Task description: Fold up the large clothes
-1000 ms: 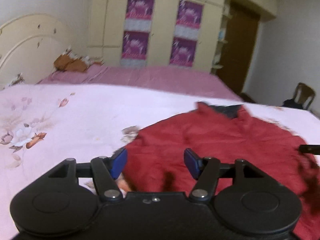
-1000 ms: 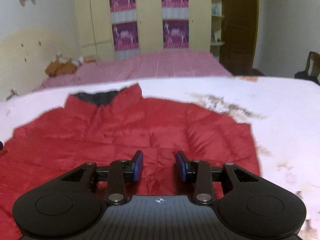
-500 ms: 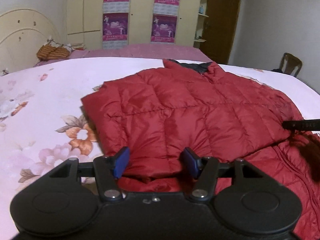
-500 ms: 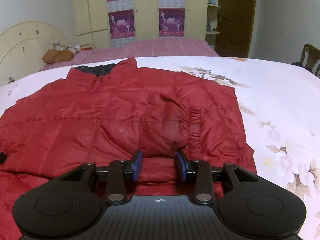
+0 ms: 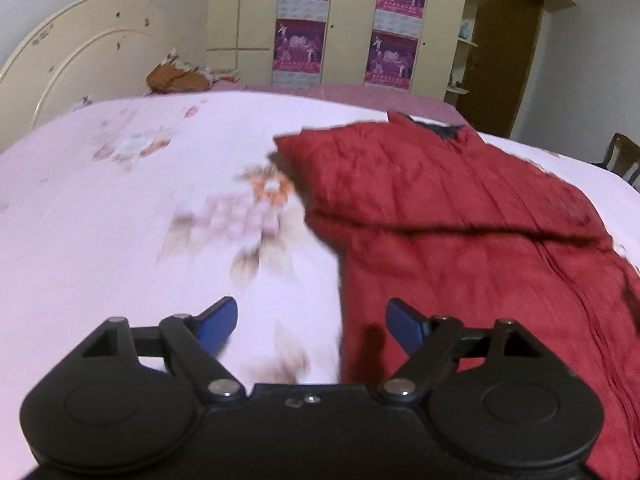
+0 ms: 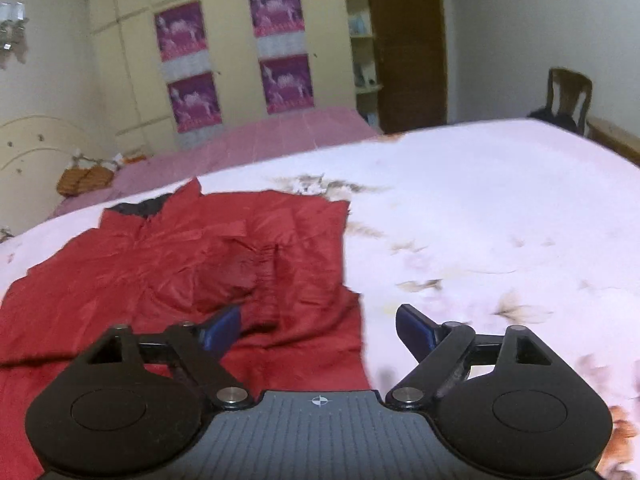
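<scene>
Bedroom surroundings consisted of a cream wardrobe (image 5: pixel 320 24) carrying purple posters, a brown door, and a wide bed with a pale pink floral bedsheet (image 5: pixel 120 220) that served as the working surface. A red quilted down jacket (image 5: pixel 460 216) with a dark collar lining lay flat on the bedsheet, its collar toward the far side of the bed and its hem toward the near side, so that its long axis ran away from both cameras. A sleeve was folded across the body, with the elastic cuff visible in the right wrist view. The left gripper (image 5: pixel 310 326) hung over the jacket's left side edge: one blue pad stood above bare bedsheet and the other above red fabric. Its fingers had just been opening, stood spread wide, and pinched nothing. The right gripper (image 6: pixel 318 328) straddled the jacket's right side edge in mirror fashion, with one pad above the fabric and the other above the sheet. Its fingers had likewise just been opening, were spread, and carried no cloth between them. Each gripper was therefore nearest to its own side of the lower jacket, and neither touched it visibly. The coming move probably called for gripping the lower edge and folding it toward the collar.
</scene>
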The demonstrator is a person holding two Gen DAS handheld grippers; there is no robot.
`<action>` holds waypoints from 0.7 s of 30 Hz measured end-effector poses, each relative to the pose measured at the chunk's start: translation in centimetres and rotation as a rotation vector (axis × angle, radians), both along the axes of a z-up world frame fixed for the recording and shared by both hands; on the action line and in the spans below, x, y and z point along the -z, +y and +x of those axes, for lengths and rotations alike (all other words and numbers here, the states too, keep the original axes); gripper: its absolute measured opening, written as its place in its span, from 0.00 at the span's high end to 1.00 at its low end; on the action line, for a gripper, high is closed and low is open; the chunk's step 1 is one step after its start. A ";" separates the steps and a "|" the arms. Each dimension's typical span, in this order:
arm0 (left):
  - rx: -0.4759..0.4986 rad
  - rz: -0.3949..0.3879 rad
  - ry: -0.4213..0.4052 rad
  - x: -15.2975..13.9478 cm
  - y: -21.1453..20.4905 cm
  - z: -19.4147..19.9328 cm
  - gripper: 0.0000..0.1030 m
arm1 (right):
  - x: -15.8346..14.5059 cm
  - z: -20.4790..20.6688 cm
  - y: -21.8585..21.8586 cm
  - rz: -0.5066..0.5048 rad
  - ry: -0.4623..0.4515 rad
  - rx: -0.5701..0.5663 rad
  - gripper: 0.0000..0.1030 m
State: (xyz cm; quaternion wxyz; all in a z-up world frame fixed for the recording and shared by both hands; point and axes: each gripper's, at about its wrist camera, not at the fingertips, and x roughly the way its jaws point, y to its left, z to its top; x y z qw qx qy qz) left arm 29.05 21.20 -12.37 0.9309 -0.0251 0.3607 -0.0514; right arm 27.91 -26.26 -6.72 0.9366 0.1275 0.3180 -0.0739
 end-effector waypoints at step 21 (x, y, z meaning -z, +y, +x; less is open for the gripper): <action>-0.103 -0.322 0.113 0.9 1.8 -15.8 0.35 | 2.4 -20.8 -8.8 0.377 0.137 -0.060 0.39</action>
